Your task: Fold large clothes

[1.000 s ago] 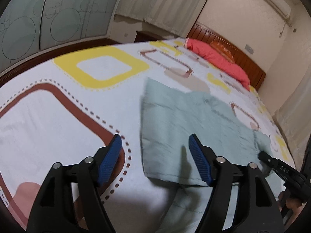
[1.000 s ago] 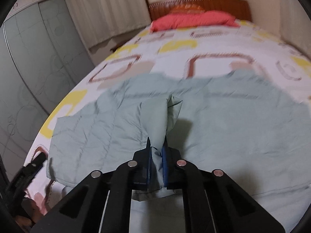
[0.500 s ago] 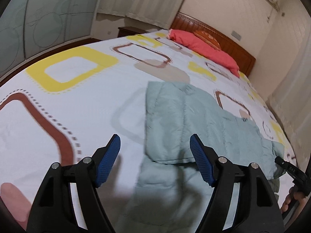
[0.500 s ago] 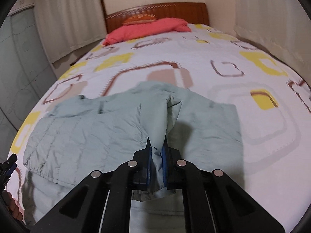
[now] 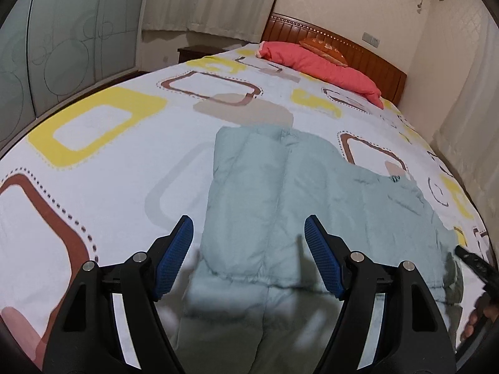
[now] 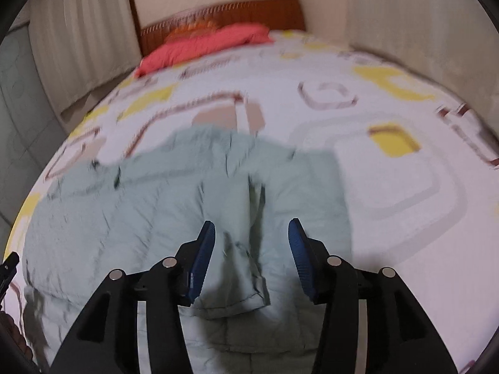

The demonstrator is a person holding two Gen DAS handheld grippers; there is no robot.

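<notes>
The left gripper point(image 5: 249, 237) is seen nearest in its own view, its blue-padded fingers point(image 5: 174, 254) spread wide with nothing between them. It is held above the near part of the jacket point(image 5: 280, 205), and blurred shadows of the fingers fall on the fabric below. The right gripper point(image 6: 251, 243) is likewise open, its fingers point(image 6: 202, 258) parted over a folded sleeve point(image 6: 240, 268) that lies loose on the jacket, touched by neither pad as far as can be told. The right view is smeared by motion blur.

The jacket is a pale green quilted garment spread flat on the bed point(image 5: 93, 162), near the foot end and roughly in the middle of its width. In the left view one part is laid over the body, giving a straight left edge and a hem line across the near side. In the right view the sleeve end is seen resting on top of the lower layer, with more of the jacket point(image 6: 124, 205) stretching away to the left.

At the right edge of the left view a black tip of the other gripper is seen beside the jacket's far corner.

Beyond the jacket the bedsheet is patterned with yellow, brown and grey squares. At the head of the bed a red pillow point(image 5: 321, 68) is laid against a wooden headboard point(image 5: 358, 53). Curtains point(image 5: 212, 0) are hung on the far wall.
</notes>
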